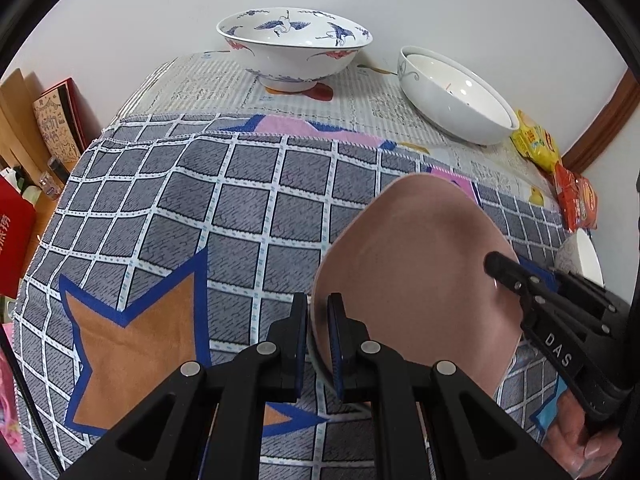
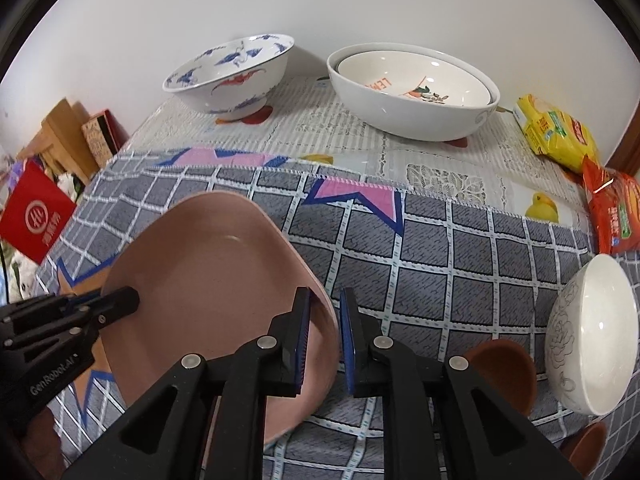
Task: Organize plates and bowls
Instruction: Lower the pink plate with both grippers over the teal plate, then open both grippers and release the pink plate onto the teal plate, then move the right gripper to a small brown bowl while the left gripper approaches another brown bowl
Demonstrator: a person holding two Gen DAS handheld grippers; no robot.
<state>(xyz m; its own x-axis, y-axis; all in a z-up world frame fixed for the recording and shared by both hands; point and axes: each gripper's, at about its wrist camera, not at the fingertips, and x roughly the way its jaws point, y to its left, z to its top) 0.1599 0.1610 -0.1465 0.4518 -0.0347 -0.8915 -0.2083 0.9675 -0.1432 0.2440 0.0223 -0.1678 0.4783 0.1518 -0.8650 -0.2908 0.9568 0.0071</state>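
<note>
Left wrist view shows the left gripper [image 1: 318,340] closed on the rim of the pink plate [image 1: 412,272], which is held over the checked cloth [image 1: 200,208] on the bench. The right gripper [image 2: 325,340] straddles the opposite rim, slightly open; I cannot tell if it touches. Two white bowls [image 2: 412,92] are already nested at the back. The crane bowl [image 2: 232,76], small white bowl [image 2: 592,336] and brown bowls [image 2: 504,376] remain unsorted.
</note>
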